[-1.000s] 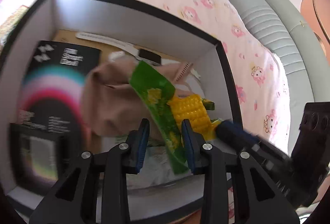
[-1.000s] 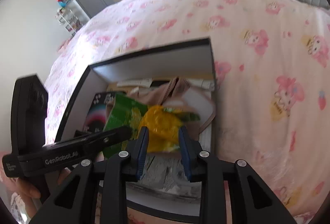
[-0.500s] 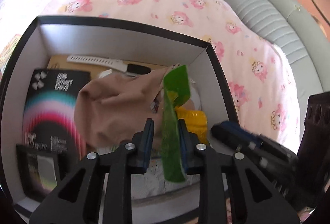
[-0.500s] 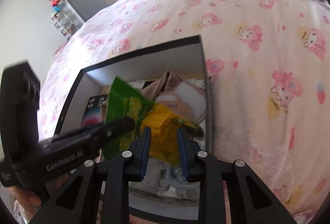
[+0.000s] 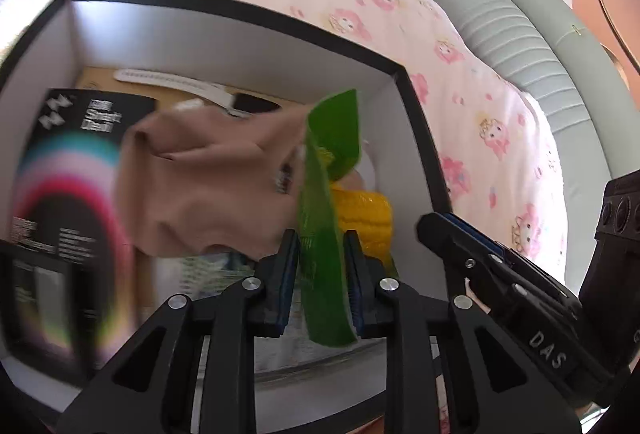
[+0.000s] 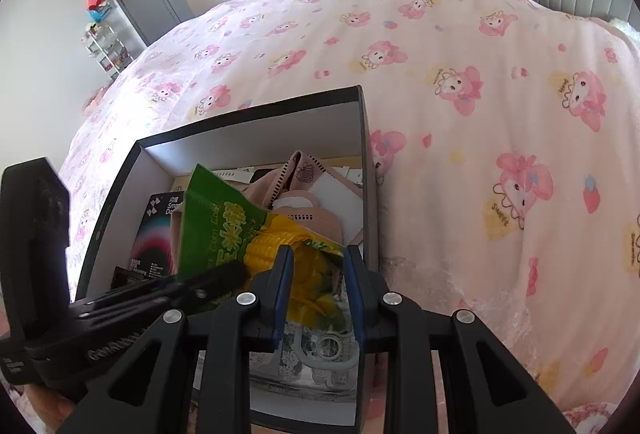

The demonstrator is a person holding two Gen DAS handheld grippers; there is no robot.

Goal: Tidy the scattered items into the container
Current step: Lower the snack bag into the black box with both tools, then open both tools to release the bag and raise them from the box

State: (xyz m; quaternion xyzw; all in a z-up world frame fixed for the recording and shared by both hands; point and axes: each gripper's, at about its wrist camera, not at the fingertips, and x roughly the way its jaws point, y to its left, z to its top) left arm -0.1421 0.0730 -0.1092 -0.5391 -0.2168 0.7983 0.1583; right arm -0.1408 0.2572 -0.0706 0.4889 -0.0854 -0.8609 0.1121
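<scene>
**Container on the bed, corn packet held over it by two tongs**

The container (image 6: 362,138), one black box with white inner walls, is seen resting on the pink printed bed cover (image 6: 480,82), so that things can be lowered straight in. Inside it, one black booklet (image 5: 68,170) lies flat by the left wall, one beige garment (image 5: 208,190) is bunched in the middle, and one white watch strap (image 5: 168,80) lies along the far wall. Above the right side of the container, one green corn packet (image 6: 224,218) is held. The left tongs (image 5: 320,258) are clamped on its green edge; the right tongs (image 6: 318,274) are closed around its yellow end. The double hold is judged to steady a floppy packet while it is lowered.
</scene>
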